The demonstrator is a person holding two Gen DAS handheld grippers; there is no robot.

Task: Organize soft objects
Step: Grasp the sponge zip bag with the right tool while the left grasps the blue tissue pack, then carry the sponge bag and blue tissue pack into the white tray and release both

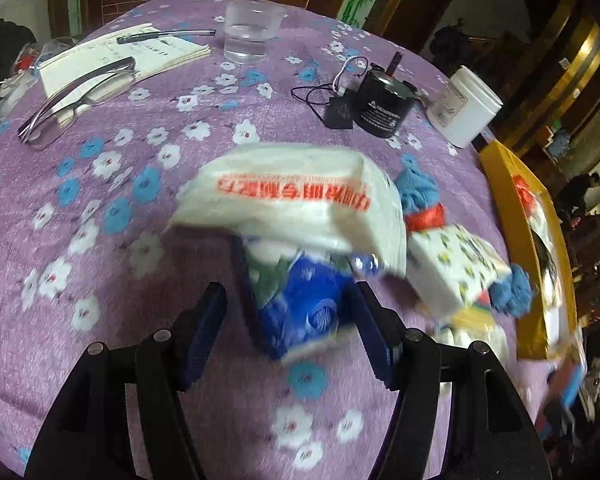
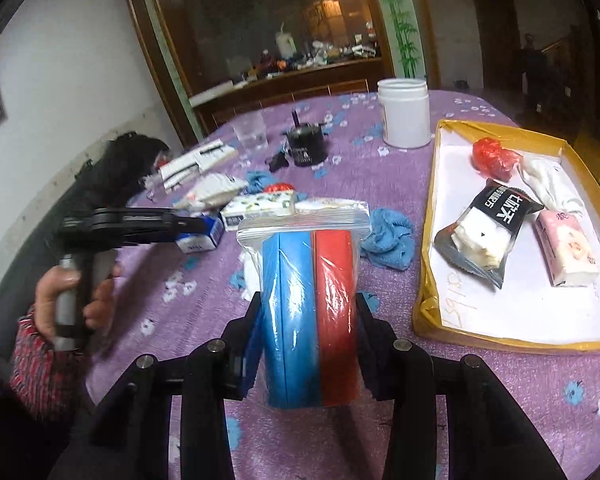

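Two grips in use: right gripper (image 2: pixel 306 344) clamped on bagged blue-red sponges (image 2: pixel 310 312), lifted near the yellow tray (image 2: pixel 428 308), apparently bound there; left gripper (image 1: pixel 296 320) clasps a blue tissue pack (image 1: pixel 300 308) under a white bag (image 1: pixel 300 200).

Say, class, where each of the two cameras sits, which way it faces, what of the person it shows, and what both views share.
Left wrist: on the left tongs, facing down at the table and a blue pack; no body shows.
Right wrist: on the right tongs, facing across the table to the tray, gripping a bagged blue-and-red pack; a hand and sleeve show.
Shared: white jar, cup.
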